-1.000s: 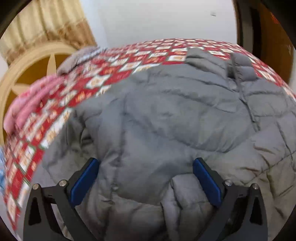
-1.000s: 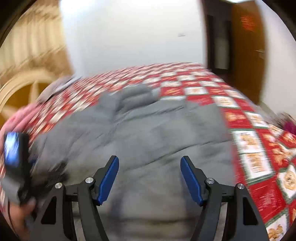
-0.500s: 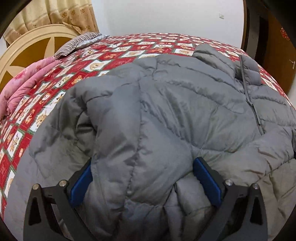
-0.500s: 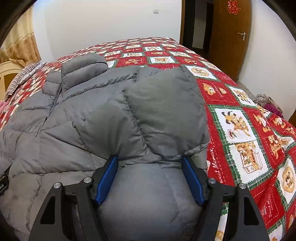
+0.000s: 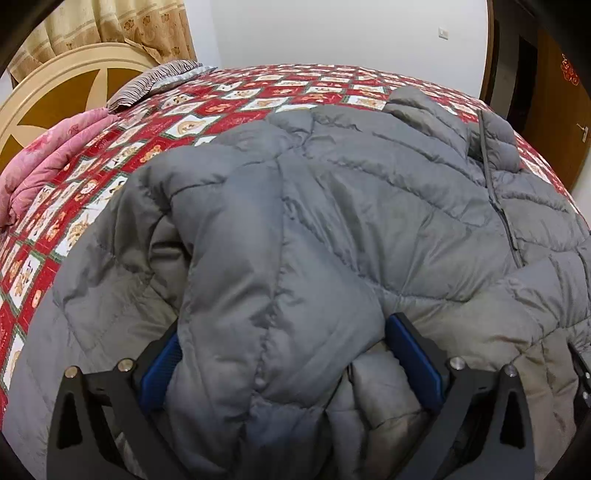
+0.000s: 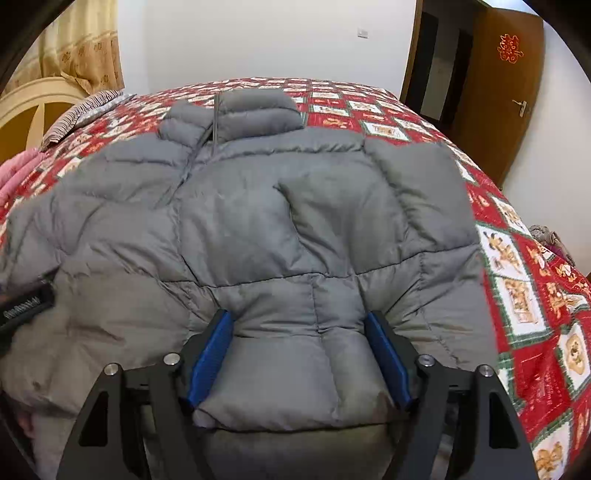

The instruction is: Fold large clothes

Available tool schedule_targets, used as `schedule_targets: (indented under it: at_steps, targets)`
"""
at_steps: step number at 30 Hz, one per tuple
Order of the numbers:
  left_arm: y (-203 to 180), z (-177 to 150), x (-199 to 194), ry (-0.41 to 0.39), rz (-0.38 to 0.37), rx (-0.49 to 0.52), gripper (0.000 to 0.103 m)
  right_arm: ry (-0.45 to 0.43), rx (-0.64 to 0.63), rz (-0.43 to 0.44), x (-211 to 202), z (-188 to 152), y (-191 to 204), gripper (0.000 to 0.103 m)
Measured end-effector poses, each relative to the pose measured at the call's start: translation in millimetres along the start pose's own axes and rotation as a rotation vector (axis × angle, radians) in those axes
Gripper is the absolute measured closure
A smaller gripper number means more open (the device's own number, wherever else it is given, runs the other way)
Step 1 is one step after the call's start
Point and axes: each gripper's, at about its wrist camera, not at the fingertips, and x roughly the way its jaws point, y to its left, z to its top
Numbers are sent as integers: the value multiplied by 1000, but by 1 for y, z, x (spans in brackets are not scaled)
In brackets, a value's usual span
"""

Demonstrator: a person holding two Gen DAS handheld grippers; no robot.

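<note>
1. premises: a bedroom in a private home.
2. a large bed point(image 6: 517, 266) fills the room, covered with a red patchwork cartoon-print quilt point(image 5: 258, 88).
3. a rounded cream headboard point(image 5: 55, 85), a striped pillow point(image 5: 155, 79) and folded pink bedding point(image 5: 44, 162) (stacked at the head end).
4. patterned beige curtains point(image 5: 122, 26), plain white walls point(image 6: 258, 37), a wooden door point(image 6: 495, 92) bearing a red paper ornament point(image 6: 511, 48).

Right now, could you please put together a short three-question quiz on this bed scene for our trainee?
1. True or false: the grey puffer jacket lies on a plain blue sheet.
2. What fills the gap in the right gripper? A. a pillow B. a padded fold of the jacket C. nothing
3. Fill in: the folded quilt by the headboard is ____.

Key: 1 false, the bedspread is red patterned; 2 B; 3 pink.
</note>
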Motion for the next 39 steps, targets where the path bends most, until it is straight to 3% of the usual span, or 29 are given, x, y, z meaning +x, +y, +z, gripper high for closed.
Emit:
schedule_targets:
  at_steps: [10, 16, 18, 21, 25, 30, 39]
  targets:
    - [18, 2, -20, -20, -59, 11, 0, -1, -22, -26, 5, -1, 3, 27]
    - [72, 7, -71, -91, -70, 8, 0, -9, 22, 12, -22, 5, 4, 26]
    - [93, 5, -80, -116, -17, 32, 0, -46, 37, 72, -41, 4, 11, 26]
    - [133, -5, -83, -140, 104, 52, 0, -72, -51, 137, -56, -6, 41, 26]
    - [187, -23, -70, -91, 229, 11, 0, -39, -135, 105, -38, -28, 70, 26]
    - [228, -49, -56, 13, 166, -109, 0, -29, -159, 69, -33, -32, 76, 24]
    - [253, -96, -70, 45, 103, -236, 0, -46, -157, 56, -37, -33, 76, 23]
